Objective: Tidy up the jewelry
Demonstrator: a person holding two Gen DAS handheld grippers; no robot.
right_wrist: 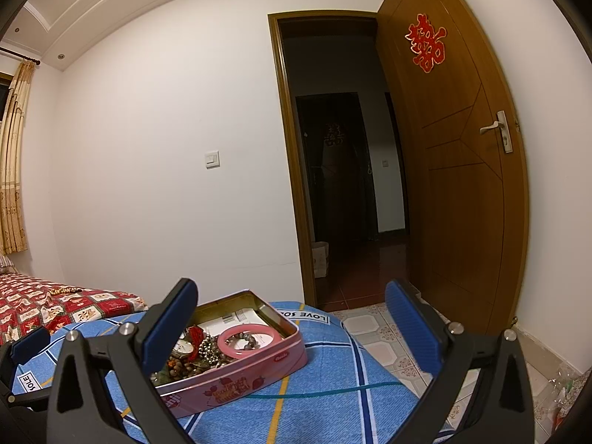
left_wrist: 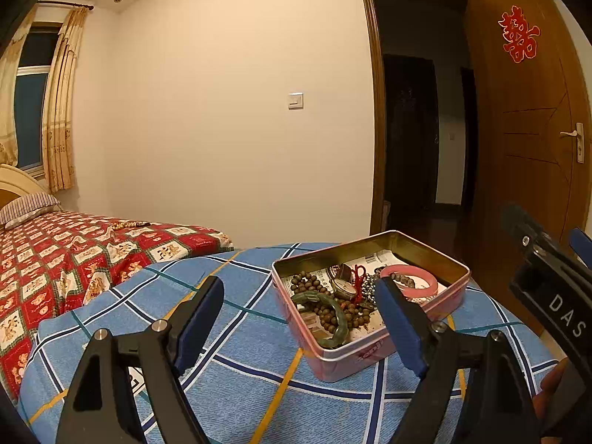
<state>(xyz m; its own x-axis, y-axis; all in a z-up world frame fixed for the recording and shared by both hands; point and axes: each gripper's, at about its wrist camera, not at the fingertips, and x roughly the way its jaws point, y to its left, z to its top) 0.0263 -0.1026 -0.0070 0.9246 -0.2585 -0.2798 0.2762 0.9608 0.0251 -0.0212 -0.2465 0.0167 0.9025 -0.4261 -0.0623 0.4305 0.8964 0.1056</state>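
In the left wrist view, the left gripper [left_wrist: 299, 310] is being held wide apart and empty above a blue checked cover [left_wrist: 236, 333]. An open pink tin [left_wrist: 344, 355] is being seen just ahead and to the right of it, with the right finger overlapping the tin's near side. Inside the tin, a green bangle [left_wrist: 335, 318], brown beads [left_wrist: 314, 281], a watch [left_wrist: 343, 288] and a pink bangle [left_wrist: 418, 281] are lying on printed paper. The right gripper's body [left_wrist: 551, 288] is showing at the right edge. In the right wrist view, the right gripper [right_wrist: 292, 322] is likewise being held wide and empty, with the pink tin [right_wrist: 236, 384] lying between its fingers and low, nearer the left finger. The pink bangle [right_wrist: 248, 339] is resting toward the tin's far right.
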